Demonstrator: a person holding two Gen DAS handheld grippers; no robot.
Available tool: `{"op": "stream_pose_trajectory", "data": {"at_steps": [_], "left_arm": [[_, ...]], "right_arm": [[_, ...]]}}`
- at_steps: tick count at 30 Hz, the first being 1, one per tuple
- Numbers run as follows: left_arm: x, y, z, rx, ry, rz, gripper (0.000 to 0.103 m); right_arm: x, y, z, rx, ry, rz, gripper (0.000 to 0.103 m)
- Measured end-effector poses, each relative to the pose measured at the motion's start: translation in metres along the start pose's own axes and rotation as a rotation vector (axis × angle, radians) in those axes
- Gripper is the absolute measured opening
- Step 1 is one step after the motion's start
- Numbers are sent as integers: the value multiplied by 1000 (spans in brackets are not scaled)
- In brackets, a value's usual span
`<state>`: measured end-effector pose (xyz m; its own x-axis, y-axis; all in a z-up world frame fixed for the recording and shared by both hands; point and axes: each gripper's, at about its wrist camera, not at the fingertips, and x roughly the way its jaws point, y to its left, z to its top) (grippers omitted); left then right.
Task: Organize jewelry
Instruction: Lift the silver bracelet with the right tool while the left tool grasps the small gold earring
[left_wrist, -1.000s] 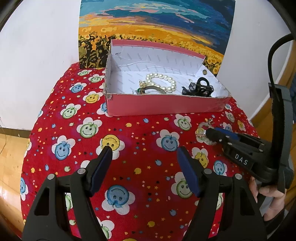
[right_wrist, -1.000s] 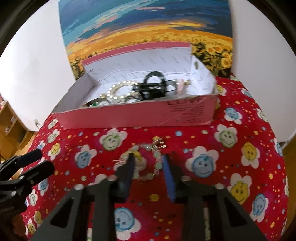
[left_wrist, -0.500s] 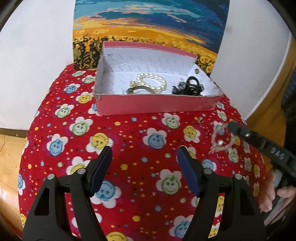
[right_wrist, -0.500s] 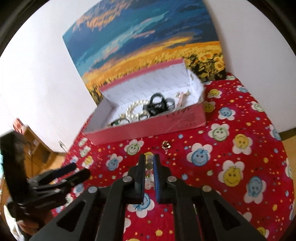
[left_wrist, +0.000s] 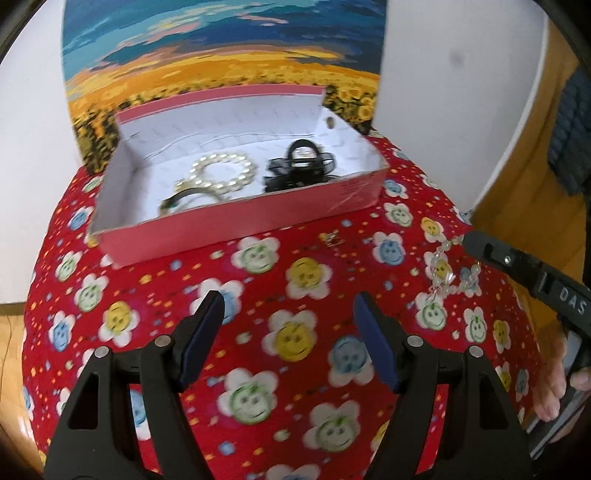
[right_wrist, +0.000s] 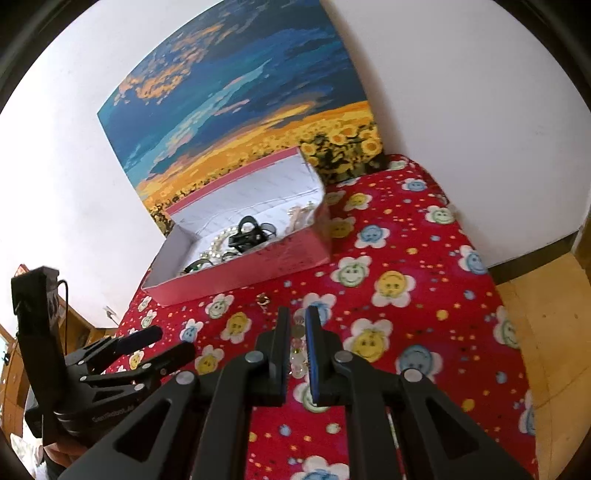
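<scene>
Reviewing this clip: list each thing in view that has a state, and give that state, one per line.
Right gripper: shut on the clear bead bracelet, which hangs from its tips above the cloth.
Left gripper: open, nothing between its fingers.
Pink box: open, no lid on it.
Pearl bracelet: lying inside the box.
Black hair clip: inside the box.
Small gold piece: loose on the cloth, outside the box.

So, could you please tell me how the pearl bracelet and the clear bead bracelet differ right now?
The pearl bracelet lies flat inside the pink box; the clear bead bracelet hangs outside it, above the red cloth, pinched in the shut right gripper. The pearl bracelet's beads are opaque cream and close-set; the clear bead bracelet's are translucent. Both are beaded loops.
</scene>
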<state>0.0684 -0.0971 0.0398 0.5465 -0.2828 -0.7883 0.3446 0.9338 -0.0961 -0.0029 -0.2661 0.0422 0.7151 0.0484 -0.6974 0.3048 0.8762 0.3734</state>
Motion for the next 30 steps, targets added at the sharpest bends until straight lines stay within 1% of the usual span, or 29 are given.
{"op": "stream_pose_trajectory", "data": {"at_steps": [7, 15, 18, 20, 22, 26, 30], "left_arm": [[24, -20, 11, 8, 5, -16, 70], [48, -42, 25, 70, -37, 39, 68], [57, -45, 28, 68, -37, 38, 61], [64, -45, 31, 55, -27, 32, 55], [71, -44, 32, 37, -19, 24, 45], [81, -40, 35, 9, -12, 11, 40], [87, -41, 35, 12, -3, 12, 34]], "right_arm": [[-3, -18, -1, 27, 8, 12, 9], [-2, -26, -4, 37, 12, 28, 9], [0, -29, -5, 42, 19, 33, 9], [2, -31, -7, 48, 25, 38, 9], [4, -33, -8, 52, 28, 41, 9], [6, -35, -9, 59, 31, 49, 9], [8, -38, -9, 62, 34, 52, 9]]}}
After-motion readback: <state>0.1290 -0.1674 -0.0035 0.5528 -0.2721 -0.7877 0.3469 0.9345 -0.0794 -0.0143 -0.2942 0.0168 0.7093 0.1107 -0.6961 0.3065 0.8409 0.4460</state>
